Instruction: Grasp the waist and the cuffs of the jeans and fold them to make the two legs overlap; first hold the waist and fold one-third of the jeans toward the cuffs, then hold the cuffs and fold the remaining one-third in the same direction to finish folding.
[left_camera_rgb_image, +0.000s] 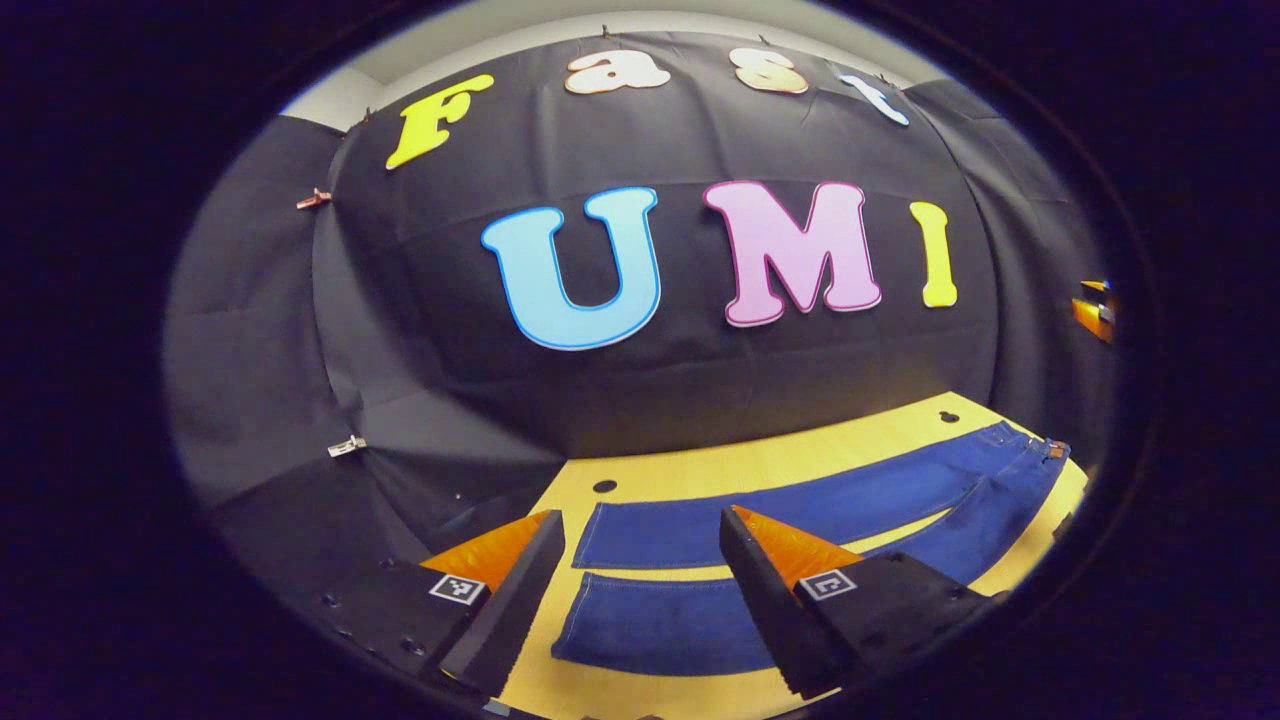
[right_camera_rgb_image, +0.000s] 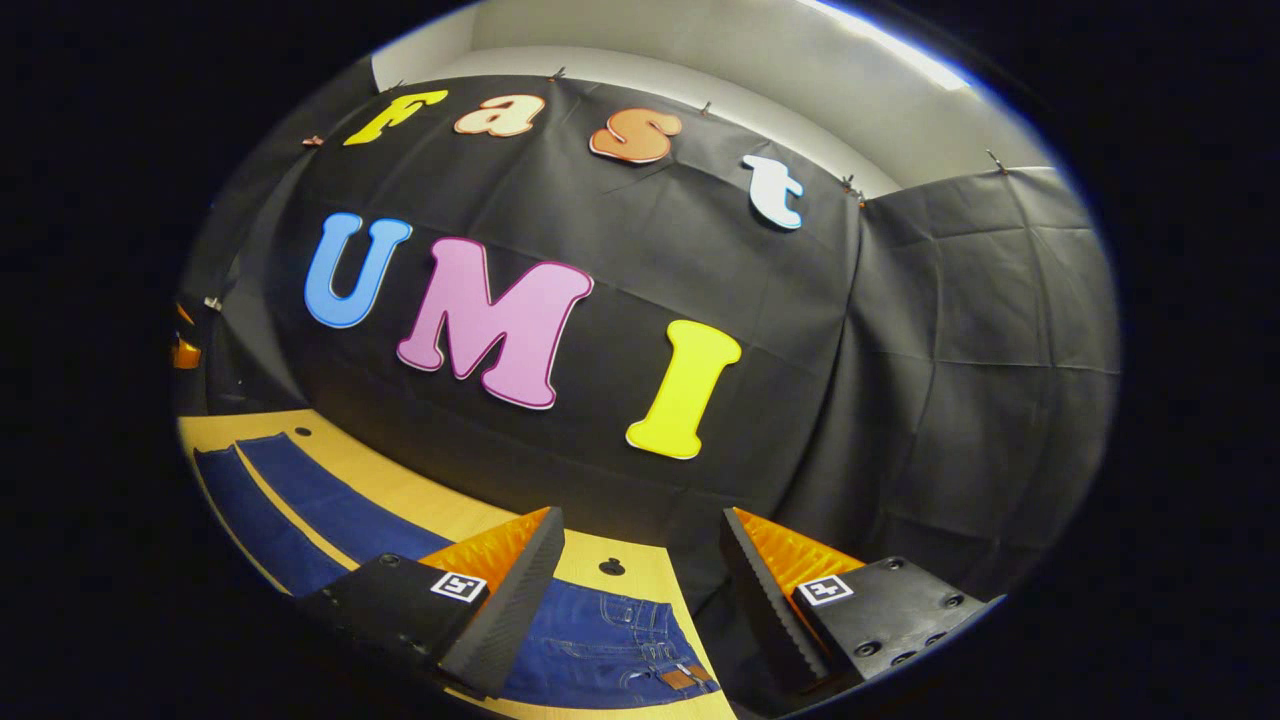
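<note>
Nearest in the left gripper view, the left gripper (left_camera_rgb_image: 640, 590) hangs above the table with its jaws wide apart and nothing between them; just below and ahead of its fingers lie the cuffs (left_camera_rgb_image: 585, 590) of the dark blue denim jeans (left_camera_rgb_image: 800, 520), spread flat with the two legs side by side and a strip of bare table between them. Farther off, toward the right of that view, the legs join at the waist (left_camera_rgb_image: 1040, 455), where a small tan patch shows. In the right gripper view, the right gripper (right_camera_rgb_image: 640, 590) is likewise spread wide and empty, held over the waist end: the waistband, with belt loops and a tan patch, lies directly below and between its fingers, near the table edge. Beyond its left finger the two legs run away toward the far left. The jeans rest on a light yellow wooden table (left_camera_rgb_image: 760, 462) with small dark holes, and black cloth walls stand behind. No fold has begun, by the look of it. Denim like this is likely fairly heavy, soft yet thick, and not slippery; it should drape and drag when lifted. The thick waistband edge and the hemmed cuff edges seem the soundest places to pinch, as the stitched layers give the fingers something firm.
</note>
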